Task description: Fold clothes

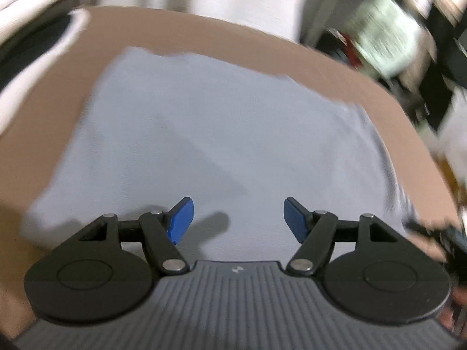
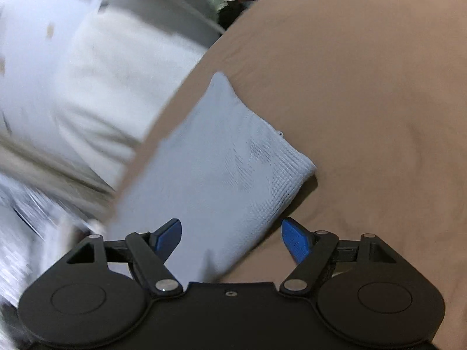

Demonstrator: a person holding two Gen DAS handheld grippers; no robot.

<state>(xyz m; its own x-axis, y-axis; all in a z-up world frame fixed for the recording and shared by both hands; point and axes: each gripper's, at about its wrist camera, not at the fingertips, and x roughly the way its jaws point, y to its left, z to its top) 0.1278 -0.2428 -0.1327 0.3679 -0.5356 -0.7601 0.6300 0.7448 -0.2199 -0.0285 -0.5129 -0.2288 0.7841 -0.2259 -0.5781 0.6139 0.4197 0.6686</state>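
A light blue knitted garment point(image 1: 210, 134) lies folded flat on a brown surface point(image 1: 204, 35). It also shows in the right wrist view point(image 2: 210, 175), with a folded corner pointing away. My left gripper point(image 1: 238, 218) is open and empty, hovering just above the near part of the garment. My right gripper point(image 2: 232, 237) is open and empty, with its jaws standing either side of the garment's near edge, just above it.
The brown surface point(image 2: 364, 102) stretches wide to the right in the right wrist view. White bedding or cloth point(image 2: 102, 87) lies beyond its left edge. Blurred clutter point(image 1: 388, 43) sits past the far right edge in the left wrist view.
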